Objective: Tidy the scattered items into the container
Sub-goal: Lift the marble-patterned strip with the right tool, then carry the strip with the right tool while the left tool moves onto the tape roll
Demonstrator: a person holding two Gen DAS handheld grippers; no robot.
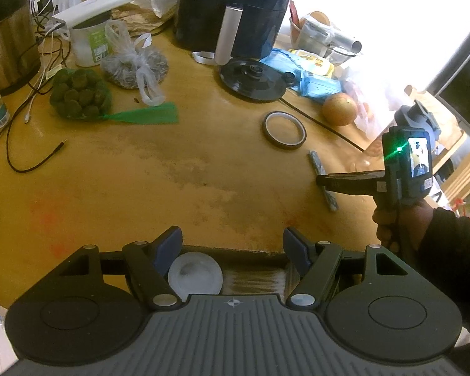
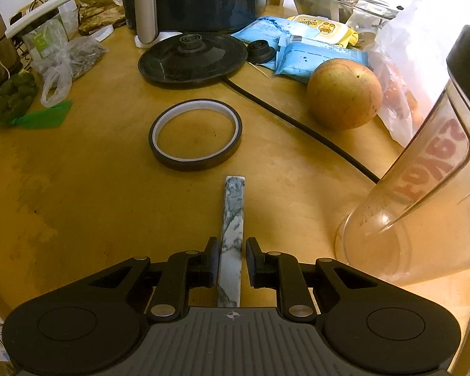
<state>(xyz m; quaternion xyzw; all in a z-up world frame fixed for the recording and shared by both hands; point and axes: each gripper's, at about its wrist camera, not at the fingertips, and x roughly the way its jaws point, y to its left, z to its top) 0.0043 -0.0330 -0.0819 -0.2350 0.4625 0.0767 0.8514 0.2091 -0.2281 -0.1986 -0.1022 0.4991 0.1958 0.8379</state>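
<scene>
A marbled grey-white stick [image 2: 232, 219] lies flat on the wooden table [image 2: 94, 188]; it also shows in the left wrist view [image 1: 322, 178]. My right gripper [image 2: 232, 250] is open, its jaws on either side of the stick's near end with small gaps. It shows from the side in the left wrist view [image 1: 321, 181]. A tape ring [image 2: 195, 133] lies just beyond the stick. My left gripper [image 1: 232, 244] is open and empty above a cardboard box [image 1: 250, 279] at the table's front edge, which holds a white lid [image 1: 195, 275].
A kettle base [image 2: 192, 59] with its black cord [image 2: 297, 125], a grapefruit [image 2: 344, 93], wipe packs [image 2: 313, 53] and an air fryer [image 1: 235, 6] stand behind. A clear tumbler [image 2: 423, 203] lies right. Green net of fruit [image 1: 80, 94], plastic bag [image 1: 134, 65], cables [image 1: 31, 150] left.
</scene>
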